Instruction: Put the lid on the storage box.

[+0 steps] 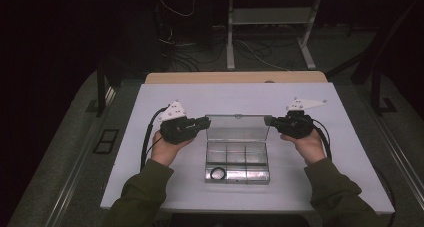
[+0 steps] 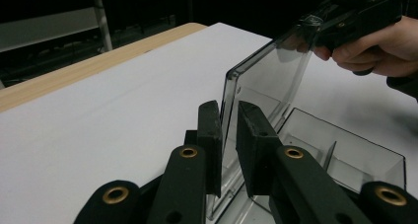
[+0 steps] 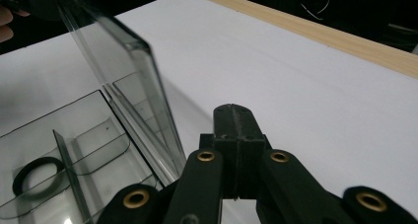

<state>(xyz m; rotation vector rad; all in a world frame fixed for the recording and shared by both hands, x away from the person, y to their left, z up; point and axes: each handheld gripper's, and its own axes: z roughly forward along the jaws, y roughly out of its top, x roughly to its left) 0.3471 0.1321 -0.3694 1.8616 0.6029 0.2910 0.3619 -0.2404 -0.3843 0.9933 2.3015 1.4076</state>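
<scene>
two grippers at the upright lid of a clear box

high view: a clear plastic box (image 1: 237, 162) sits near the middle of the white table (image 1: 150, 187), its lid (image 1: 237, 128) standing upright at the far side. the base is split into small compartments, and a black ring (image 1: 217, 173) lies in the front left one. the left gripper (image 1: 206, 122) reaches in from the left, its tip at the lid's left edge. the right gripper (image 1: 267, 120) reaches in from the right, its tip at the lid's upper right corner. each is held in a hand with a green sleeve (image 1: 145, 192) behind it.

left gripper view: the 2 black jaws stand on either side of the lid's (image 2: 266, 81) near edge, with the clear panel running between them. a narrow gap is visible at the pads, so they bracket the lid without clearly pressing on it. farther off, the right gripper (image 2: 308, 24) sits at the lid's top far corner, with its hand (image 2: 382, 49) behind it.

right gripper view: the right gripper's (image 3: 236, 118) jaws are closed tight against each other, with nothing between them. the lid (image 3: 123, 71) rises just to their left, tilted. the ring (image 3: 39, 177) rests in a compartment of the box (image 3: 88, 135) at the lower left.
</scene>
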